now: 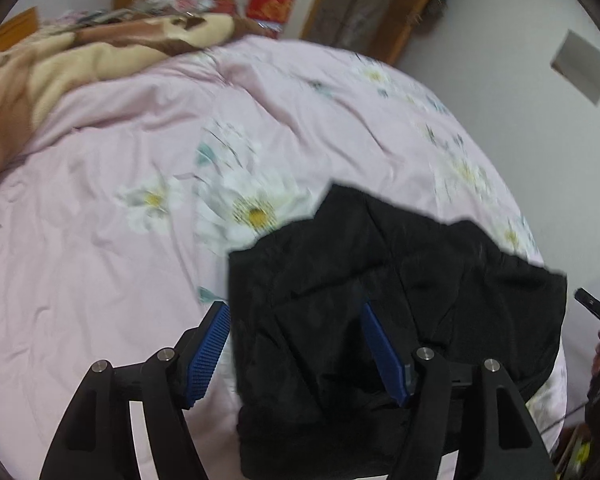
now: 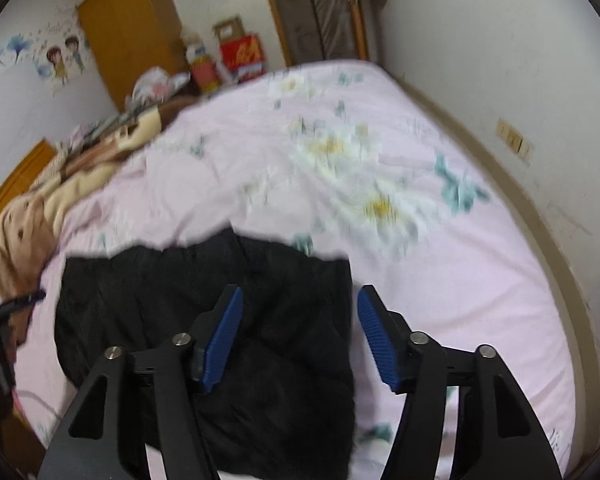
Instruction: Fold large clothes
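A black garment lies bunched on the pink flowered bedspread. My left gripper is open above the garment's left edge, one blue pad over the bedspread and one over the cloth. In the right wrist view the same black garment lies low and left. My right gripper is open above its right edge, its left pad over the cloth and its right pad over the pink bedspread. Neither gripper holds anything.
A brown and cream blanket is heaped at the far left of the bed. Red boxes and a wooden wardrobe stand beyond the bed. A white wall runs along the bed's right side.
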Demonstrator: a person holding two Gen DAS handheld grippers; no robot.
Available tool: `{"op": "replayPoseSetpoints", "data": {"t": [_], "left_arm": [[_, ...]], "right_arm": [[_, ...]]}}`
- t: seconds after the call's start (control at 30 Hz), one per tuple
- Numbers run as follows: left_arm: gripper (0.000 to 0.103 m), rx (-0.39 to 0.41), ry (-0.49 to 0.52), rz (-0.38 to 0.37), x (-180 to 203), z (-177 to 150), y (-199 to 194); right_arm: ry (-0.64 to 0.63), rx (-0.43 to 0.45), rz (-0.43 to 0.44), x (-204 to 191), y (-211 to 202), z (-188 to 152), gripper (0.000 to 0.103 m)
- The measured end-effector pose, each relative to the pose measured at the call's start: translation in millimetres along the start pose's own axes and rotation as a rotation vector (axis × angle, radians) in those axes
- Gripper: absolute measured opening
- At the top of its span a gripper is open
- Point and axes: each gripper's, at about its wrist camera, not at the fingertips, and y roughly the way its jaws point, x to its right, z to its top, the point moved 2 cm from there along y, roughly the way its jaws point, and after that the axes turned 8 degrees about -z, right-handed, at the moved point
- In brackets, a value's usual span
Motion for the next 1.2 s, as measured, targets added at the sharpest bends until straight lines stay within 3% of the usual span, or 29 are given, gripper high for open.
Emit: {"op": "replayPoseSetpoints", "data": {"t": [0.23,0.4,0.47,0.5,0.53,0.67,0.77,0.9,0.97,1.1,1.2], "left_arm": [[0.071,-0.023,-0.048,-0.047,-2,11,42],[0.071,-0.032,-0.090,-0.044,-6,14,57],[0.060,-0.024,-0.076,-0.032,-3,13,59],[0.054,-0.023,-0.059,-0.023,0,12,58],[0.041,-0.021,-0.044,-0.027,3,12,57],[0.023,0.009,-0.009,-0.017,11,13,41],[0.020,0.081,-0.009,-0.041,14,16,17],[0.020,0.172,-0.030,-0.065,16,35,-5],[0.020,0.198,-0.029,-0.043,17,47,-5],[0.020,0.190,-0.042,0.012,10,62,16],[0.021,0.092,-0.091,0.076,-7,59,54]], "right_arm": [[0.067,-0.069,0.176,0,50,-7,0.066],[0.069,-0.145,0.146,-5,77,-9,0.066],[0.104,-0.172,0.150,-2,84,-11,0.057],[0.107,-0.172,0.138,-2,85,-11,0.044],[0.108,-0.163,0.127,-1,84,-10,0.031],[0.058,-0.106,0.098,-7,71,-5,0.015],[0.010,-0.007,0.062,-14,47,3,0.012],[0.034,0.112,0.085,-18,22,28,0.011],[0.012,0.147,0.058,-27,19,44,0.011],[0.015,0.135,0.023,-35,42,67,0.011],[0.000,0.043,-0.041,-38,82,68,0.011]]}}
